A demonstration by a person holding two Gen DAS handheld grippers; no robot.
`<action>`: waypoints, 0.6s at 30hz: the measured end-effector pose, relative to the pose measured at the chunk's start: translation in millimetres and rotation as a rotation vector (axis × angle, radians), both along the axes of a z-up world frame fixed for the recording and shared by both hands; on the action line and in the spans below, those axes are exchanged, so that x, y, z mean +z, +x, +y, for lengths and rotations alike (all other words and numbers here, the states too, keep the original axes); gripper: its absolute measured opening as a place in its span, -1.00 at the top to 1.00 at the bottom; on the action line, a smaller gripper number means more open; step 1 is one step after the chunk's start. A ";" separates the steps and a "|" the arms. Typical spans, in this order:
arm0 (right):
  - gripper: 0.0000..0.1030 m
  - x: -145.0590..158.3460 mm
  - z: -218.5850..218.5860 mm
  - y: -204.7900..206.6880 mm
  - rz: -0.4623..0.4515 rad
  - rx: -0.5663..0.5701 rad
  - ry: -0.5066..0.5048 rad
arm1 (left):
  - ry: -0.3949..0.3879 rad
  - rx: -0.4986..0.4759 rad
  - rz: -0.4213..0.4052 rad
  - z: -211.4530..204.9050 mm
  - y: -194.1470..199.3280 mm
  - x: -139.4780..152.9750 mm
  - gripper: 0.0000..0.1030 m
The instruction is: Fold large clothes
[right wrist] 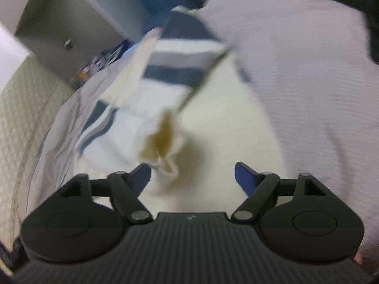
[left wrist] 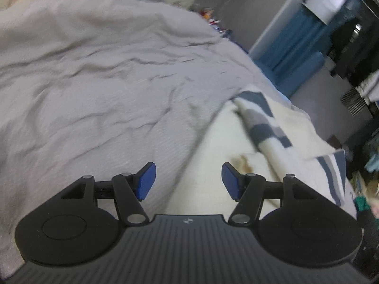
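Bedding (left wrist: 94,82), grey and wrinkled, underlies cream striped garment (left wrist: 213,153); both grippers' jaws released.

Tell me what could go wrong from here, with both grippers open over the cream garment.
1. The right gripper is open around a bunched fold of the cream striped garment; closing may pinch several layers.
2. The left gripper straddles the garment's edge on the grey bedspread and might catch that too.
3. Both views are blurred, so aim is uncertain.

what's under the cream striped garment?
The cream garment with navy stripes lies on a grey textured bedspread, which shows around it in both wrist views. Whatever sits directly beneath the garment is covered. Both grippers, left and right, are open above it.
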State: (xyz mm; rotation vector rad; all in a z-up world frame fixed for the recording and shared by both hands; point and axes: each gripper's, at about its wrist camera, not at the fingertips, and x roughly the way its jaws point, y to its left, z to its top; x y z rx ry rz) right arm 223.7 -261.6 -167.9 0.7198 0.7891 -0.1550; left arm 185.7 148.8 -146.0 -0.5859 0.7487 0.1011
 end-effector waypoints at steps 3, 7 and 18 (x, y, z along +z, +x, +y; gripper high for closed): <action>-0.55 -6.7 -18.5 -4.1 0.029 -0.110 0.004 | -0.064 0.023 0.054 11.1 -3.8 -10.1 -0.30; -0.55 -21.6 -33.0 -3.1 0.090 -0.196 0.025 | -0.122 0.034 0.082 13.1 -3.8 -20.0 -0.30; -0.58 -45.8 -33.5 -5.4 0.118 -0.133 0.273 | -0.242 0.000 0.123 3.2 -9.8 -34.6 -0.30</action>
